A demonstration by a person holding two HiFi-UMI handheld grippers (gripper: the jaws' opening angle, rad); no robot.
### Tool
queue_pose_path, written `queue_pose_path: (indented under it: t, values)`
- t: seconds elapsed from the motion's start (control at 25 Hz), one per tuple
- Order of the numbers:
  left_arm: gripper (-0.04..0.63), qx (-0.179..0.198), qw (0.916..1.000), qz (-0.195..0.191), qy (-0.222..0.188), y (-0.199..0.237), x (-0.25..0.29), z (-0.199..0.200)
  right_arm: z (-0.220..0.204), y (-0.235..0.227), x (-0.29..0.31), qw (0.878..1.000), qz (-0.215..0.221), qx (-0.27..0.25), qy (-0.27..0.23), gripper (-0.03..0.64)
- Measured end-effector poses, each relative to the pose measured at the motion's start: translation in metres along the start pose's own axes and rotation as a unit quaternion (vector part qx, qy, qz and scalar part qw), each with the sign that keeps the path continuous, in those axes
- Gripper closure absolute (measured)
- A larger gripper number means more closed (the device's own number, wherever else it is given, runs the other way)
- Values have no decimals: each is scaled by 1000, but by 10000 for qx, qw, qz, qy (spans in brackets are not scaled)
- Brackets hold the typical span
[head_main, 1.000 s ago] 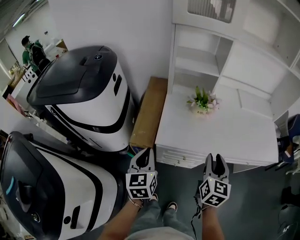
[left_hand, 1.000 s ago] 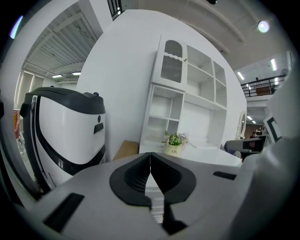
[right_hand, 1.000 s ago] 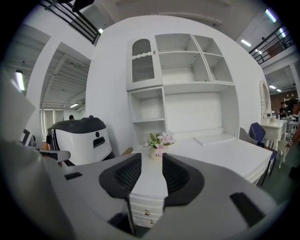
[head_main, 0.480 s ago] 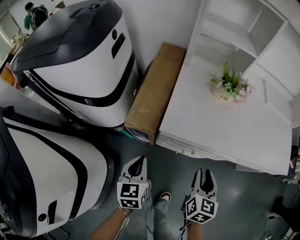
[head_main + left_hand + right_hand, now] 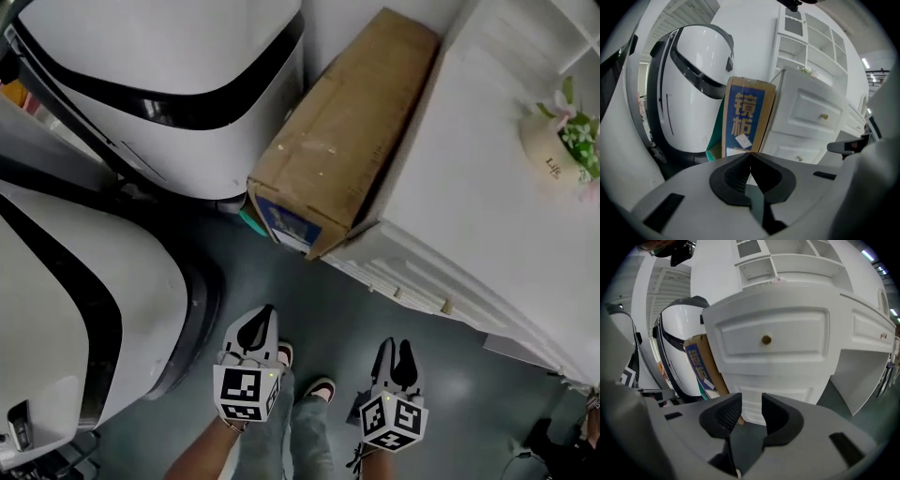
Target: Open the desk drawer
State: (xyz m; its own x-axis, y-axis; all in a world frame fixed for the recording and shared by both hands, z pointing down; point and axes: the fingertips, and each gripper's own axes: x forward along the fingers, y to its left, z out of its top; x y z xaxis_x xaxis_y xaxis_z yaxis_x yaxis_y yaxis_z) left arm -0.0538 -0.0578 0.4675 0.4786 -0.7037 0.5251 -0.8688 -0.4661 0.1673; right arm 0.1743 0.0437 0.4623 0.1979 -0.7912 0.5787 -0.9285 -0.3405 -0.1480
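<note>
Since the right gripper (image 5: 395, 349) hangs short of the drawer (image 5: 797, 336), jaws narrowly apart and empty, it's approach; left gripper (image 5: 260, 323) closed; next, reach the knob (image 5: 766, 339).

Lab or test hall staged as home: white panelled desk (image 5: 469, 169) with shelf hutch (image 5: 808, 40), beside big white-and-black rounded machines (image 5: 159, 56), grey floor (image 5: 469, 375)

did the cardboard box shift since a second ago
No. The cardboard box still lies against the desk's left side, beside the white machine; only the head camera came closer.
</note>
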Motion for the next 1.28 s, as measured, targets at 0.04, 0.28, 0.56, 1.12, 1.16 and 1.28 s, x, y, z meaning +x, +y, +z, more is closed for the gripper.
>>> queue_pose_path:
  t: [0.04, 0.28, 0.56, 1.12, 1.16, 1.28]
  values:
    - [577, -49, 10000, 67, 21, 6, 4, -17, -12, -1, 10, 10000, 26, -51, 35, 476]
    - [577, -194, 9994, 257, 111, 32, 33, -109, -85, -12, 67, 9990, 95, -361, 229, 476]
    - [577, -22, 9998, 122, 142, 50, 82, -168, -154, -31, 137, 9995, -65, -235, 201, 476]
    - [577, 487, 9986, -178, 89, 60, 166, -225, -220, -65, 228, 9984, -405, -365, 115, 472]
    - [577, 495, 9986, -179, 95, 60, 168, -226, -222, -67, 232, 9983, -431, -356, 132, 472]
    - [577, 512, 9985, -153, 99, 61, 175, -227, -225, -73, 241, 9980, -519, -321, 153, 472]
